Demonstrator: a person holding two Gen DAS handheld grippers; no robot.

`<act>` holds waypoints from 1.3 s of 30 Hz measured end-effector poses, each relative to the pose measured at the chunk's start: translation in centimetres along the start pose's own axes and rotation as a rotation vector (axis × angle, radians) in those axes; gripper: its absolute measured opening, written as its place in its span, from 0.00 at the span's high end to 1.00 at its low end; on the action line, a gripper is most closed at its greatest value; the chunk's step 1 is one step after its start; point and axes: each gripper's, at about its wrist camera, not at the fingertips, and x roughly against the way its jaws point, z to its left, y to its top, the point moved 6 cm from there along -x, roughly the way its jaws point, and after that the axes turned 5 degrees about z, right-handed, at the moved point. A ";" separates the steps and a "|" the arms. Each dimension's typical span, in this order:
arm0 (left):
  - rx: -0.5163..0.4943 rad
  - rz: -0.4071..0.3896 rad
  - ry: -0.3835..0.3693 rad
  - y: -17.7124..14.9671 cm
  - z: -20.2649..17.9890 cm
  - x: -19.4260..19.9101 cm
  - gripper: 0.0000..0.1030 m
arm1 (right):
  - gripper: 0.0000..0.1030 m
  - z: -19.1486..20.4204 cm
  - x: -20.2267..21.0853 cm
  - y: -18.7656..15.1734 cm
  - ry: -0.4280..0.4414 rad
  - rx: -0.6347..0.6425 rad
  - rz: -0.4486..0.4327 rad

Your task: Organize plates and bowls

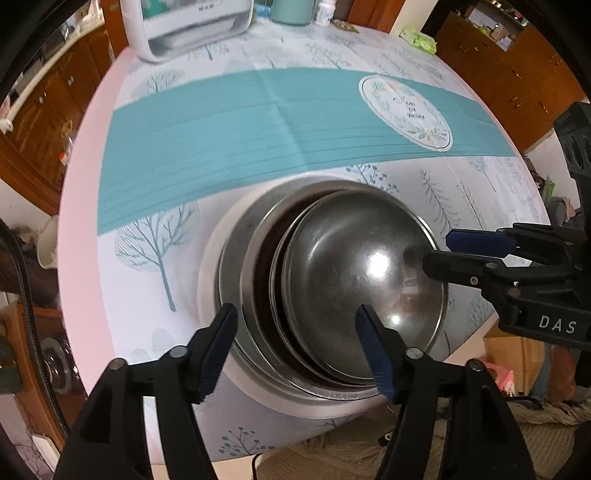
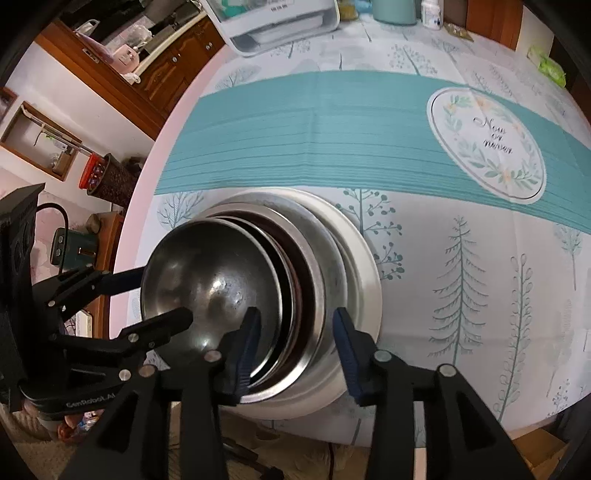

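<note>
Nearest, the left gripper (image 1: pixel 295 350) hangs over the stack with jaws fairly wide, straddling its near rims; whether a pad touches metal is hard to tell. The right gripper (image 2: pixel 295 350) stands narrower across the opposite rims, apparently gripping nothing. Between them the top steel bowl (image 1: pixel 364 273) sits tilted, nested off-centre in larger steel bowls (image 1: pixel 249 280) on a white plate (image 1: pixel 208 273). The nesting step looks to be finishing; next, probably centre that bowl. Beyond the stack lies the teal runner (image 1: pixel 236 122) on the surface.

A home dining corner beside a kitchen. The counter (image 2: pixel 461 258) wears a tree-print tablecloth (image 1: pixel 147 236), with brown wooden cabinets (image 2: pixel 162 70) at ten o'clock. A white dish rack (image 1: pixel 192 26) and teal canister (image 1: pixel 291 9) stand at twelve o'clock.
</note>
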 end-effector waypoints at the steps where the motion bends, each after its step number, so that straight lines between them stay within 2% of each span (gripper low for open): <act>1: -0.010 -0.017 0.008 0.0 -0.2 0.4 0.32 | 0.58 0.0 0.2 -0.1 -0.005 0.000 -0.010; 3: -0.028 -0.046 0.017 0.2 -0.6 1.0 0.27 | 0.58 0.1 0.8 -0.3 -0.006 -0.005 -0.032; 7: -0.059 -0.088 0.024 0.3 -1.7 2.2 0.26 | 0.57 -0.4 2.3 -1.2 -0.004 -0.031 -0.079; 14: -0.076 -0.167 -0.044 0.9 -3.9 5.4 0.22 | 0.56 -1.2 5.7 -2.6 -0.053 -0.087 -0.162; 19: -0.070 -0.235 -0.056 1.7 -5.4 8.5 0.16 | 0.56 -1.2 9.2 -3.2 -0.104 -0.095 -0.251; 22: -0.059 -0.268 -0.030 2.2 -6.3 10.1 0.10 | 0.50 -1.1 11.8 -3.4 -0.153 -0.093 -0.317; 25: -0.036 -0.300 -0.038 2.7 -7.2 11.6 0.03 | 0.42 -1.0 14.1 -3.7 -0.184 -0.092 -0.379; 28: 0.008 -0.340 -0.050 2.9 -7.9 12.9 0.01 | 0.41 -1.3 16.5 -4.0 -0.233 -0.094 -0.455; 31: 0.055 -0.372 -0.026 3.0 -8.3 14.1 0.01 | 0.40 -1.8 18.0 -4.1 -0.240 -0.094 -0.494; 39: 0.140 -0.443 0.101 1.9 -9.7 16.5 0.01 | 0.35 -2.8 20.3 -4.4 -0.285 -0.085 -0.559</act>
